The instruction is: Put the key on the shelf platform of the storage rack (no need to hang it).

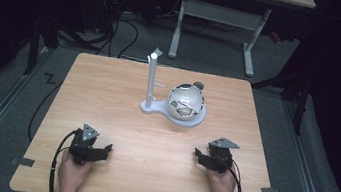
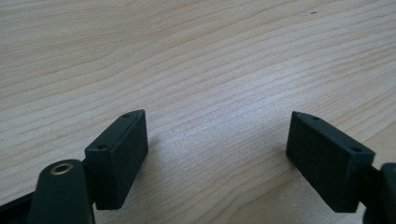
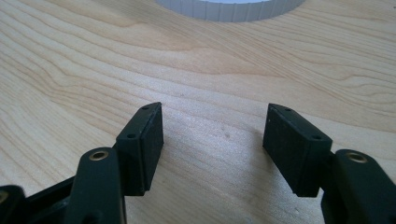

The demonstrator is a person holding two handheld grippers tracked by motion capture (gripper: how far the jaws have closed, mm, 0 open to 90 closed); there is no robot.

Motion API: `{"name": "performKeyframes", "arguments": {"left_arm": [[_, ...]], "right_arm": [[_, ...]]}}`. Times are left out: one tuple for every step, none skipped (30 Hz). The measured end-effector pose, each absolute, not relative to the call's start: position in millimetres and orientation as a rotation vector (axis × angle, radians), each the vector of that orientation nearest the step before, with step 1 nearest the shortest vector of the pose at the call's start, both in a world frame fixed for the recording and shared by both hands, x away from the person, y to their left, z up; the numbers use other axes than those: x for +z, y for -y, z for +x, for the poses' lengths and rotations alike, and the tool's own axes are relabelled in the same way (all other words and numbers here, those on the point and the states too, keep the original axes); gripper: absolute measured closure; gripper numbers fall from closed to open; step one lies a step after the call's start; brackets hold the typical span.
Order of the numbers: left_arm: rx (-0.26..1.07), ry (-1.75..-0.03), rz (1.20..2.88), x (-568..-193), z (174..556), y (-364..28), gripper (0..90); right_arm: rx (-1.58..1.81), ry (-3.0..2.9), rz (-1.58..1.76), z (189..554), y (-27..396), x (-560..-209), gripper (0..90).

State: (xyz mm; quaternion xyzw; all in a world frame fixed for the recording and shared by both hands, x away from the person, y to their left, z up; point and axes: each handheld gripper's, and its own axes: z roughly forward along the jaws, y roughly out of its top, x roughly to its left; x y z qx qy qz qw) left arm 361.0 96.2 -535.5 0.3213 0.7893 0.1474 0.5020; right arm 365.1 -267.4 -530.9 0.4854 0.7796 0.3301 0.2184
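With both my left gripper and right gripper open and empty, a careless reach could knock the ball off its stand.

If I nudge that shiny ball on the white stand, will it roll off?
Probably. The ball looks round and glossy, so it should roll readily and may slip between the jaws. It sits on the stand's shallow base, which may cradle it only slightly. The post could block it leftward.
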Motion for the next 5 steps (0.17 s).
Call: {"name": "performKeyframes", "arguments": {"left_arm": [[0.356, -1.907, 0.777, -535.5, 361.0, -96.2, 21.1], [0.356, -1.907, 0.777, -535.5, 361.0, -96.2, 21.1], [0.356, -1.906, 0.778, -535.5, 360.9, -96.3, 21.1], [0.356, -1.906, 0.778, -535.5, 360.9, -96.3, 21.1], [0.359, -1.901, 0.782, -535.8, 361.0, -96.6, 21.1]], "right_arm": [[0.913, -2.158, 1.343, 365.1, 267.4, -530.9, 38.2], [0.913, -2.158, 1.343, 365.1, 267.4, -530.9, 38.2], [0.913, -2.158, 1.343, 365.1, 267.4, -530.9, 38.2], [0.913, -2.158, 1.344, 365.1, 267.4, -530.9, 38.2], [0.913, -2.158, 1.344, 365.1, 267.4, -530.9, 38.2]]}}
